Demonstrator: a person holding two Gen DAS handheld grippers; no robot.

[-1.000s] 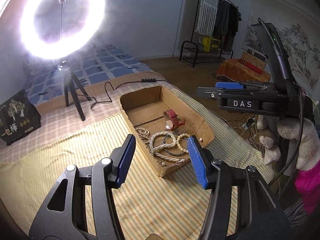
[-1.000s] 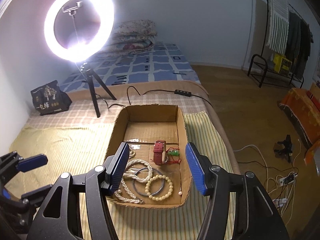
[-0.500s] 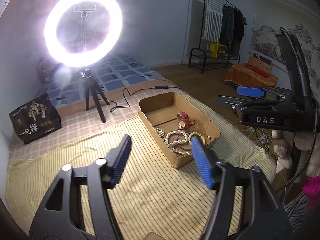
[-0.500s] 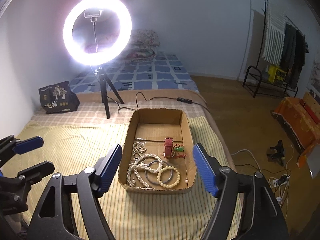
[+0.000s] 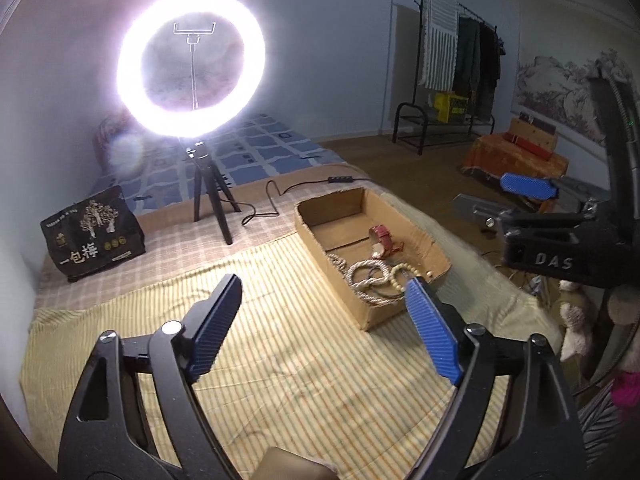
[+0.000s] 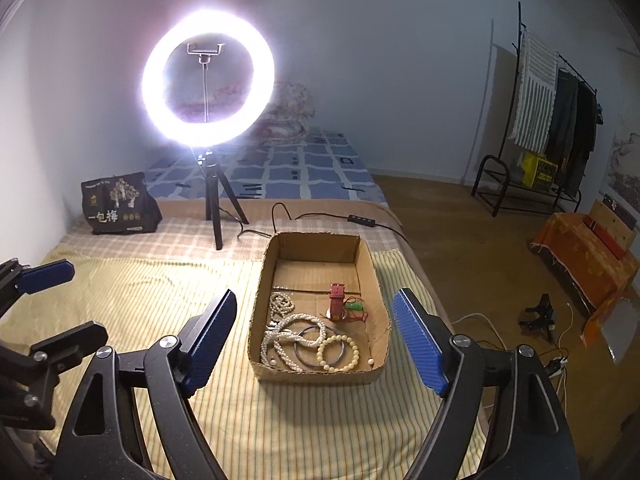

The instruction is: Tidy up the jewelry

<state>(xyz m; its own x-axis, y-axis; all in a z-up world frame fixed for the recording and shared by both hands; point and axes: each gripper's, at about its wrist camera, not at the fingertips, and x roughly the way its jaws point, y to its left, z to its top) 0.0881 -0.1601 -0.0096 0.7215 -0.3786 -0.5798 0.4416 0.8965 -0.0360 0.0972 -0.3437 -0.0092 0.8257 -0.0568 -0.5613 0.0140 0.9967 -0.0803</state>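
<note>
I have both tools hanging above the bed (image 6: 168, 304), clear of the cardboard box (image 6: 320, 374) that sits on the striped yellow cover. The left hand-held gripper (image 5: 320, 320) has nothing between its blue pads and its jaws are opening; the right hand-held gripper (image 6: 314, 338) is likewise empty, jaws spreading wide and opening further.

All the jewelry I can see is inside the box: a long pearl necklace (image 6: 280, 340) coiled at the near end, a cream bead bracelet (image 6: 338, 352) overlapping a dark bangle (image 6: 310, 346), a red watch (image 6: 337, 300) standing on edge nearer the middle, and a small green charm on red cord (image 6: 354, 306) just beside it. The far half of the box is bare.

My read is that this is either the gap between 2 picks or the close of the job; I cannot tell which, since nothing lies loose on the bed.

If more sorting is wanted, I would bring 1 tool down into the box over the bead bracelet, which overlaps the bangle and necklace, and pinch only its rim so the tangle does not lift with it.
</note>
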